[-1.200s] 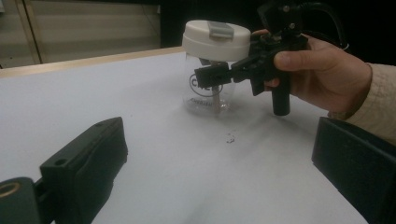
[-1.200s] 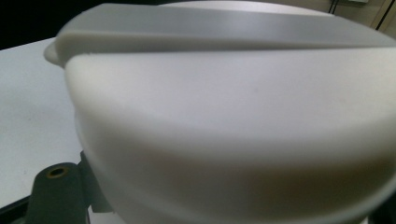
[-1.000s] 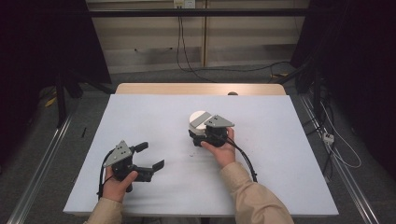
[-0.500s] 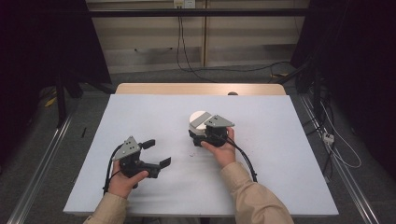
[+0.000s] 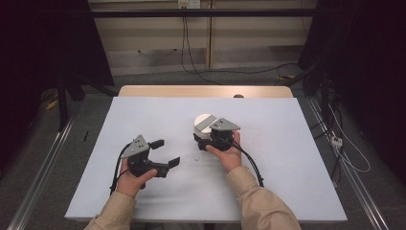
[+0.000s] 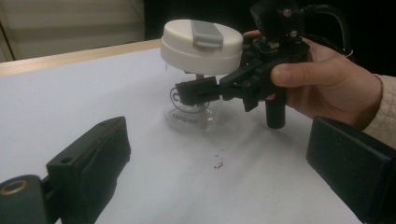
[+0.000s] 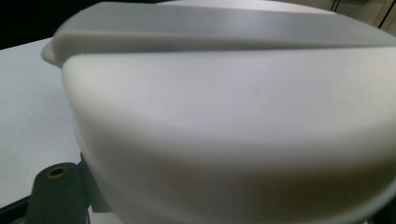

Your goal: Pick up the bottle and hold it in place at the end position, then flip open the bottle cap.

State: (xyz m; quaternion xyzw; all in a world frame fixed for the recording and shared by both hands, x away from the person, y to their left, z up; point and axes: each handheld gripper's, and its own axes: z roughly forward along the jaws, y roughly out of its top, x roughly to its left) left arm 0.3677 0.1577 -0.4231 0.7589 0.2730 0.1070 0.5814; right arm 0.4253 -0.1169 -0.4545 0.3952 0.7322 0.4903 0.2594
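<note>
A: Right gripper (image 5: 203, 139), what does it hold?
B: Its black jaws are clamped on a clear jar (image 6: 189, 100) under a smooth, round white lid (image 6: 201, 44) with a grey tab, standing mid-table (image 5: 297, 158).
A: And the left gripper (image 5: 165, 152)?
B: Jaws wide apart, holding nothing, near-left of the jar.

High view is looking down and forward over the whole white table (image 5: 287, 158). Left gripper view is sitting low, looking level across the table at the jar (image 6: 198, 70) from nearby. Right gripper view is pressing right up against the same jar's lid (image 7: 233, 116), shared by all three.
</note>
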